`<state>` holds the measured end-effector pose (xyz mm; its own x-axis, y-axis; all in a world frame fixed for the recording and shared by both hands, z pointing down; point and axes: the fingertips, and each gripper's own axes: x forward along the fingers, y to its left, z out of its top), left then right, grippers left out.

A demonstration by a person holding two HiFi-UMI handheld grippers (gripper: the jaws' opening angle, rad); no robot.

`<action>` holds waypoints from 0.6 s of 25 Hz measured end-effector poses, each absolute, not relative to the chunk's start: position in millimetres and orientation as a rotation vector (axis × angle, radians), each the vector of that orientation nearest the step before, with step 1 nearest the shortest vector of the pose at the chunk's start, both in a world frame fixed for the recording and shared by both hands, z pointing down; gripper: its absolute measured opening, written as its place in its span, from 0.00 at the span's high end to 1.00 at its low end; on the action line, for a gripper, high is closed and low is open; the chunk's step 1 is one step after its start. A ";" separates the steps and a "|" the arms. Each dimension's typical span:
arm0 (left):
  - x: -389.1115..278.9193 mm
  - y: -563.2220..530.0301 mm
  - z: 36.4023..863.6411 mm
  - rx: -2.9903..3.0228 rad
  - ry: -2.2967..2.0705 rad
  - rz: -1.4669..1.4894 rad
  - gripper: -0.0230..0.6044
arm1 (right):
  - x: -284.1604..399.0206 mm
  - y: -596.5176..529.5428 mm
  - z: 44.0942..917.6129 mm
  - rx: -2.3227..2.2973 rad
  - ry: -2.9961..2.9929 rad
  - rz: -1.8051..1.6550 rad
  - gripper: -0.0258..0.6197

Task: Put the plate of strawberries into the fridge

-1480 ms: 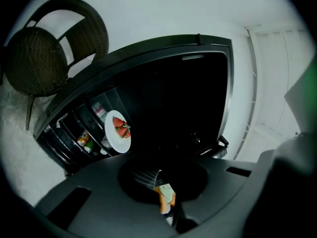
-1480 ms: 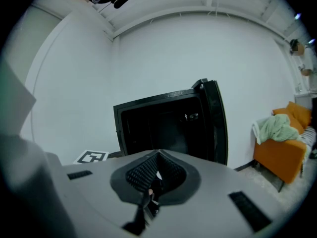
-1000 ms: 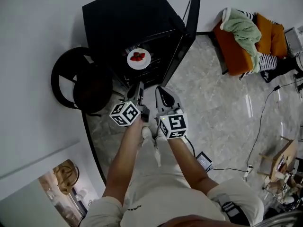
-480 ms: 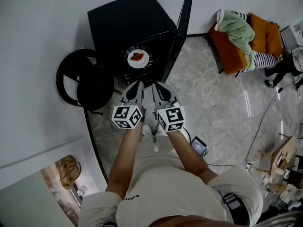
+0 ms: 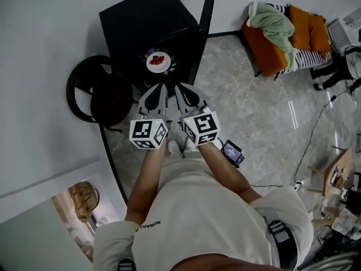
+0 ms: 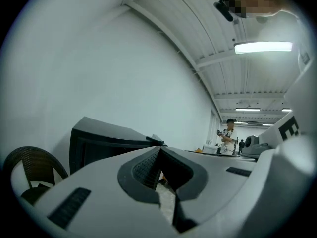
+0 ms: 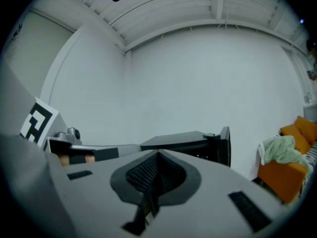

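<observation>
A white plate of red strawberries [image 5: 158, 61] rests on a shelf inside the black fridge [image 5: 148, 17], whose door [image 5: 201, 31] stands open to the right. My left gripper [image 5: 156, 91] and right gripper [image 5: 186, 94] hang side by side in front of the fridge, a short way back from the plate. Both are shut with nothing between the jaws. In the left gripper view the left gripper [image 6: 158, 149] points level past the fridge [image 6: 106, 140]. The right gripper view has the right gripper [image 7: 158, 154] below the fridge top [image 7: 181, 141] and door edge [image 7: 225, 144].
A black wicker chair [image 5: 97, 97] stands left of the fridge against the white wall. An orange sofa with a green blanket [image 5: 277, 31] is at the back right. A small black device [image 5: 232, 153] and cables lie on the marble floor. A person [image 6: 229, 137] stands far off.
Both grippers have drawn back from the fridge and come closer together, still shut. The plate of strawberries stays on the fridge shelf. The door has not moved.
</observation>
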<state>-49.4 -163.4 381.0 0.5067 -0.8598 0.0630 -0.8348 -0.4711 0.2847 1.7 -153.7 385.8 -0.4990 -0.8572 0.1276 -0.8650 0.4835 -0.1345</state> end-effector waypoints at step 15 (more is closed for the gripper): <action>-31.4 -150.9 354.1 2.557 -1.468 -0.080 0.96 | 14.0 -146.7 348.3 1.578 -2.731 0.190 0.94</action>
<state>-31.4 -150.9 354.1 0.5078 -0.8601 0.0483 -0.8498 -0.4909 0.1923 14.0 -146.7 348.3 -0.5014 -0.8641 0.0441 -0.8619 0.4943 -0.1131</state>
